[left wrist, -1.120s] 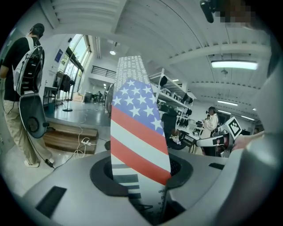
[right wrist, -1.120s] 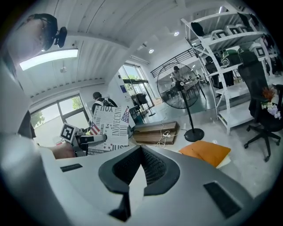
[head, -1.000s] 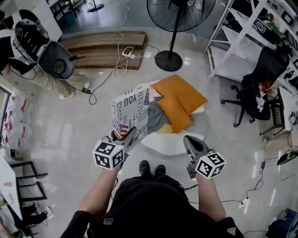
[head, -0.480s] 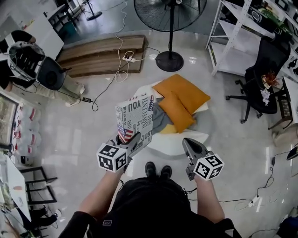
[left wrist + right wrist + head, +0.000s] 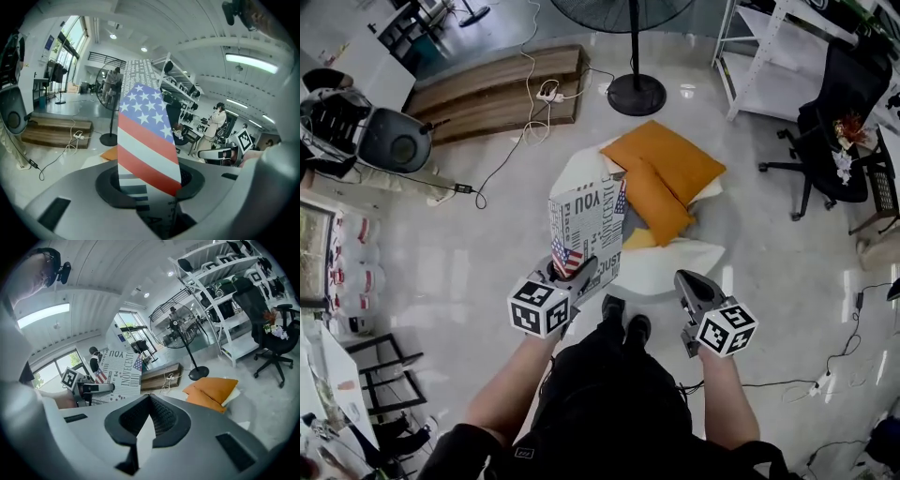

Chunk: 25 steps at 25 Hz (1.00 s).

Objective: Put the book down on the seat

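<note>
The book point(image 5: 586, 225), its cover printed with newsprint lettering and a stars-and-stripes flag, stands upright in my left gripper point(image 5: 572, 272), which is shut on its lower edge. It hangs over the near left edge of the white round seat point(image 5: 661, 272), which carries two orange cushions point(image 5: 675, 173). In the left gripper view the book's flag spine point(image 5: 145, 140) rises from between the jaws and fills the middle. My right gripper point(image 5: 689, 286) is shut on nothing, to the right of the book and over the seat's near edge. The right gripper view also shows the book point(image 5: 119, 376) and the cushions point(image 5: 211, 390).
A standing fan's base point(image 5: 636, 94) and a low wooden platform point(image 5: 497, 89) with cables lie beyond the seat. A black office chair point(image 5: 844, 112) and white shelving point(image 5: 769, 56) stand at the right. A dark chair point(image 5: 389, 141) is at the left. My feet point(image 5: 623, 319) touch the seat's front.
The whole view has drawn closer to the seat, and my feet now stand against its front. The book stays upright in the left gripper. Neither gripper has changed its jaws.
</note>
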Tool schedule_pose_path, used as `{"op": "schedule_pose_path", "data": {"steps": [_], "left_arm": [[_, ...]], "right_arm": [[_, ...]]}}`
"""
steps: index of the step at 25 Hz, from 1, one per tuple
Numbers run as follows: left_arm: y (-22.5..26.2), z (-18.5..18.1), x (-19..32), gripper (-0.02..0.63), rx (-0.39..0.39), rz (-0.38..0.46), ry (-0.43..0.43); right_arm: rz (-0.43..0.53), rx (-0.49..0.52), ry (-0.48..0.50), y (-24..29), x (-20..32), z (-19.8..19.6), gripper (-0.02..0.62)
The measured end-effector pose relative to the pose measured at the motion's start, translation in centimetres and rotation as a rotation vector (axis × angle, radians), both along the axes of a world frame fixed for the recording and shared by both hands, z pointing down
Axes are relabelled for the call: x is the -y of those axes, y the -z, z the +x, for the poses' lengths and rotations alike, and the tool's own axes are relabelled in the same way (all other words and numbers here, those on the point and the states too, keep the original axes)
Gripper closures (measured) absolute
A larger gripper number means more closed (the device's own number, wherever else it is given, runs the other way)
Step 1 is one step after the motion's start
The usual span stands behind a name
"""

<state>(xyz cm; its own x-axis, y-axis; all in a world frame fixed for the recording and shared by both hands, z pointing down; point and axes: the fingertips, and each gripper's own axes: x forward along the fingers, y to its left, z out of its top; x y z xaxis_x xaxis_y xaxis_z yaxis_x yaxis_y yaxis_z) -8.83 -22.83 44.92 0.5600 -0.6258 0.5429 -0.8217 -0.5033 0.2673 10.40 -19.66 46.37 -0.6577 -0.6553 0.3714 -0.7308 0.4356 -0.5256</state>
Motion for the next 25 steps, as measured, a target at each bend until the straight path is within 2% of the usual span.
{"op": "schedule_pose_path", "data": {"steps": [8, 13, 19, 25], "left_arm": [[-8.9, -0.4, 2.0, 0.439, -0.049, -0.090, -0.026], [-15.8, 2.4, 4.5, 0.438, -0.061, -0.168, -0.047], [-23.7, 4.7, 5.2, 0.438, -0.057, -0.243, -0.087], [-30.6, 5.5, 5.6, 0.438, -0.067, -0.294, -0.085]], "right_arm": [[-0.091, -0.087, -0.007, -5.9, 2.0, -0.8, 0.580], [-0.135, -0.090, 0.006, -10.0, 4.7, -0.6, 0.580], [-0.185, -0.100, 0.039, -16.3, 5.3, -2.0, 0.580], [-0.251, -0.067, 0.021, -22.1, 5.2, -2.4, 0.580]]}}
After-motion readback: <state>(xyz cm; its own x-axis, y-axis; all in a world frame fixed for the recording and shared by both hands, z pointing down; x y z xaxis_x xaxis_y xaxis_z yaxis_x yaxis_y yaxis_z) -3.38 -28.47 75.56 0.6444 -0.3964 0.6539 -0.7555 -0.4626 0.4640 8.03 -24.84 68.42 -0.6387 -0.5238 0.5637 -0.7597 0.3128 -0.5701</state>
